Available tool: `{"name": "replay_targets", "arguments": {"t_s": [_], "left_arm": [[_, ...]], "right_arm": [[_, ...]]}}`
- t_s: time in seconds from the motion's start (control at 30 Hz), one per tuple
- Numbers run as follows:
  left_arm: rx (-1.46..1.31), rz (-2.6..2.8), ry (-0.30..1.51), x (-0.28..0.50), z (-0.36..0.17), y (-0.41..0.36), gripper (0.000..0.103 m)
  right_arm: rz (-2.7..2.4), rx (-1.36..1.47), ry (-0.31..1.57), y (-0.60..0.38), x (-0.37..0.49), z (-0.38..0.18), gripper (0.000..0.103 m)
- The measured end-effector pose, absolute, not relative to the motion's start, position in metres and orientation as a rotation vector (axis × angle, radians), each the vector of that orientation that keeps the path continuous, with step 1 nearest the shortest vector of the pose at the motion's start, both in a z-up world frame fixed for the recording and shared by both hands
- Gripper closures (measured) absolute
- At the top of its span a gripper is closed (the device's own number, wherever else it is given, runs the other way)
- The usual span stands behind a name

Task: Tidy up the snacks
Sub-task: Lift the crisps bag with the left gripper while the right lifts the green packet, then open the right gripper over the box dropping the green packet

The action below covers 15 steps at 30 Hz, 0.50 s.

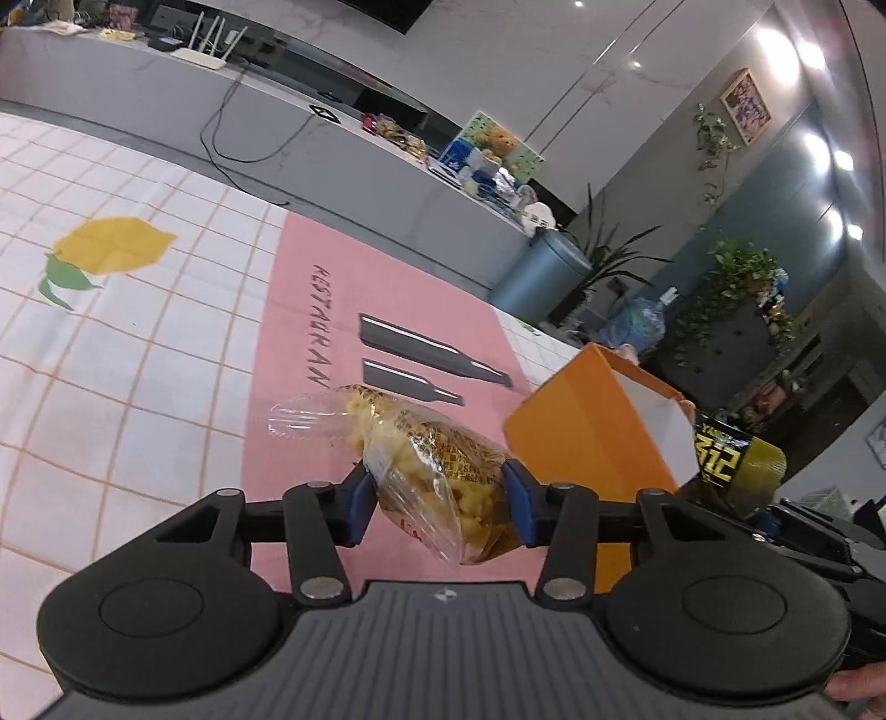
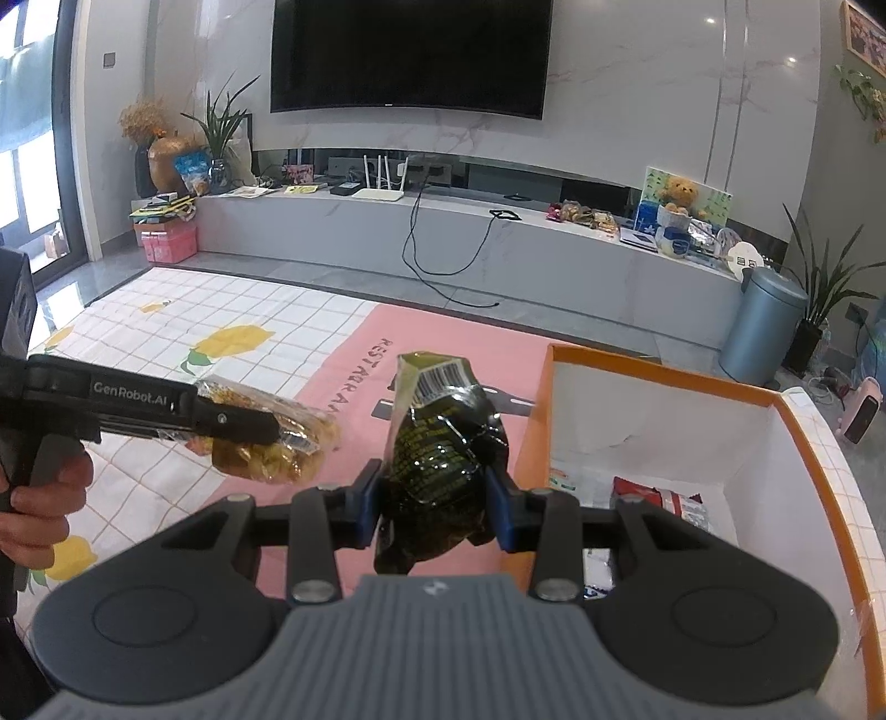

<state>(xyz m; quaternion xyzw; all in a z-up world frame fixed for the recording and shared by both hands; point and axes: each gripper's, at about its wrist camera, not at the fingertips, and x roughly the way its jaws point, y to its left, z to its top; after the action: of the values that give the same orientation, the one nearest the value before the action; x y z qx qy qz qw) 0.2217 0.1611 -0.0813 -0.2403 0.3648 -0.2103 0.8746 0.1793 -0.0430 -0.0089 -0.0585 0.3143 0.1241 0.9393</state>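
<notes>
A dark television (image 2: 410,52) hangs above a router (image 2: 378,194), perhaps beside cables

clear yellow snack bag (image 1: 437,471), black-green bag (image 2: 443,459), both lifted

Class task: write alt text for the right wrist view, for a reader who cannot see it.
The right claw grips a dark green snack bag beside an open orange box holding a few packets. To its left, the left claw holds a clear bag of yellow snacks over a pink mat.

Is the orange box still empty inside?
No, the right wrist view shows packets already lying on the white floor of the orange box.
</notes>
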Motion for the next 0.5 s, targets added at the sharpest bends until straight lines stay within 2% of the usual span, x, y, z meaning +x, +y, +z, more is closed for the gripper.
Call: {"name": "replay_targets", "arguments": {"t_s": [0.2,0.37,0.5], "left_arm": [[-0.544,-0.479,0.735,0.219,-0.078,0.161,0.050],[-0.471,-0.468,0.678,0.211,-0.047,0.146,0.050],[-0.463,-0.510,0.646,0.209,-0.017,0.128,0.050]], "right_arm": [[0.242,-0.094,0.629,-0.052,0.178,-0.004,0.065],[0.159,0.088,0.585,-0.097,0.178,0.022,0.065],[0.049,0.101,0.569,-0.144,0.185,0.040,0.065]]}}
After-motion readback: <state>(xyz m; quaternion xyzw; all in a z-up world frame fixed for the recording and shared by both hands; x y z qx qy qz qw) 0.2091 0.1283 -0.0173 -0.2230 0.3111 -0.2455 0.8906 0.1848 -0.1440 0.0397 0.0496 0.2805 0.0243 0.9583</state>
